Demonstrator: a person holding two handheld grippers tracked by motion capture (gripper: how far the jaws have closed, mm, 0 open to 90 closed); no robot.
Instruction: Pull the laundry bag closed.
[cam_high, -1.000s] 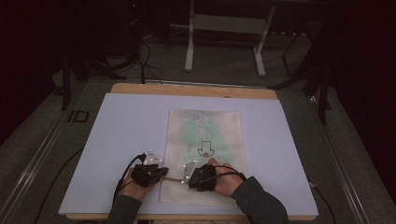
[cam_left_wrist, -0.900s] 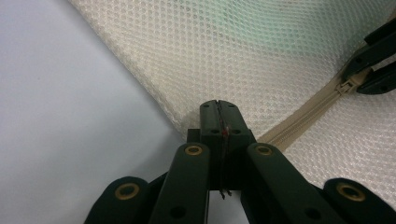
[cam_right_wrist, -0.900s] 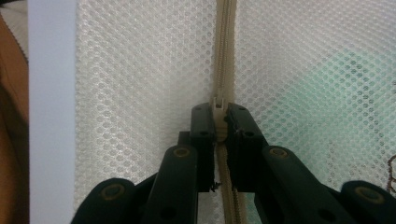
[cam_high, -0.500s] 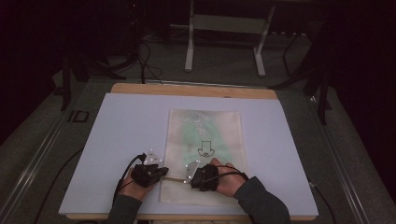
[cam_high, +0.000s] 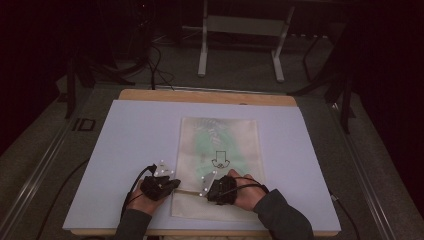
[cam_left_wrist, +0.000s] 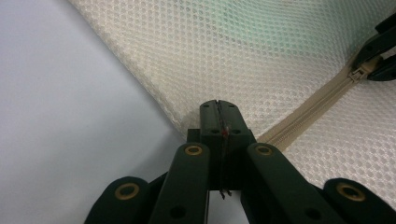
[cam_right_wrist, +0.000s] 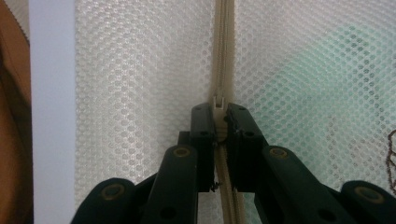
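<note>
A cream mesh bag (cam_high: 220, 135) with a green garment inside lies flat on the white board (cam_high: 130, 140). Its zipper (cam_high: 189, 192) runs across the near end, between my two grippers. My left gripper (cam_high: 175, 187) points right and is shut on the bag's left edge beside the zipper's end (cam_left_wrist: 218, 108). The right gripper (cam_high: 205, 192) points left and is shut on the zipper pull (cam_right_wrist: 219, 103). The zipper tape (cam_right_wrist: 223, 46) runs straight ahead of it. In the left gripper view the zipper (cam_left_wrist: 308, 112) leads to the right gripper's jaws at the pull (cam_left_wrist: 358, 73).
The board rests on a wooden table (cam_high: 210, 96) whose near edge is just behind my hands. Beyond the table stand a metal frame (cam_high: 240, 30) and cables on a dark floor. A black arrow mark (cam_high: 219, 159) is printed on the bag.
</note>
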